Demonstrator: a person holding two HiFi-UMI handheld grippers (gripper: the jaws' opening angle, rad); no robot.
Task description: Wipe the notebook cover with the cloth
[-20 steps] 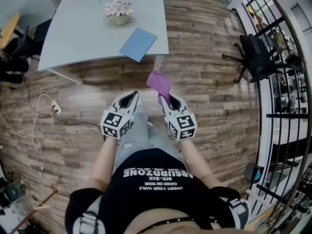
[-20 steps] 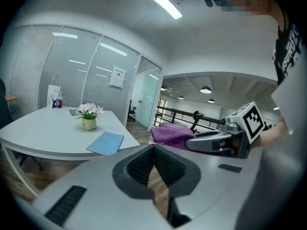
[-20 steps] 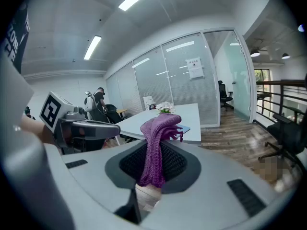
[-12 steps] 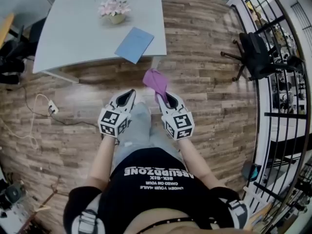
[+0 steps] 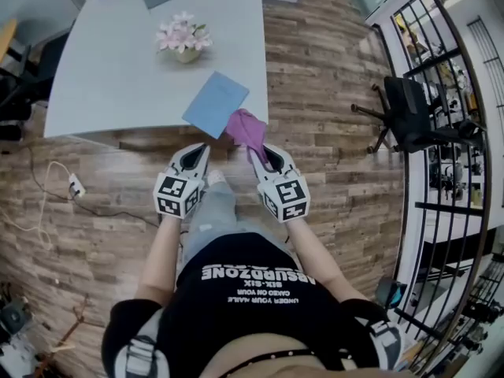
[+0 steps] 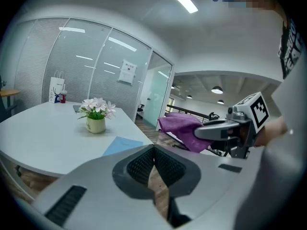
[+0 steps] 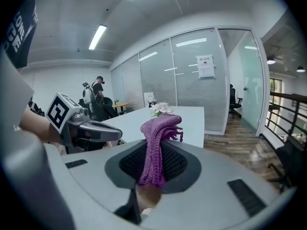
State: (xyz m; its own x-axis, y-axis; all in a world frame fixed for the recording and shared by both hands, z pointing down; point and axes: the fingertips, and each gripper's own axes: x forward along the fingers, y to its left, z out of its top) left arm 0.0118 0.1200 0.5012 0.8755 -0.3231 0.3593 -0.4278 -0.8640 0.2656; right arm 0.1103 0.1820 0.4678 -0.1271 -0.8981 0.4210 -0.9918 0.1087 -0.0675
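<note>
Near notebook (image 5: 216, 103), cloth (image 5: 246, 127) — pinched in right tool (image 5: 265, 153)

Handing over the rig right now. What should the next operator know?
Left gripper: shut, empty, held just off the near edge of the table.
Right gripper: shut on the purple cloth, which is close beside the notebook.
Notebook: blue, lying flat near the table's corner, with the flower pot behind it.
Done: cloth is in grip, at the table.
Left: wipe the cover; wiping looks not yet begun.
</note>
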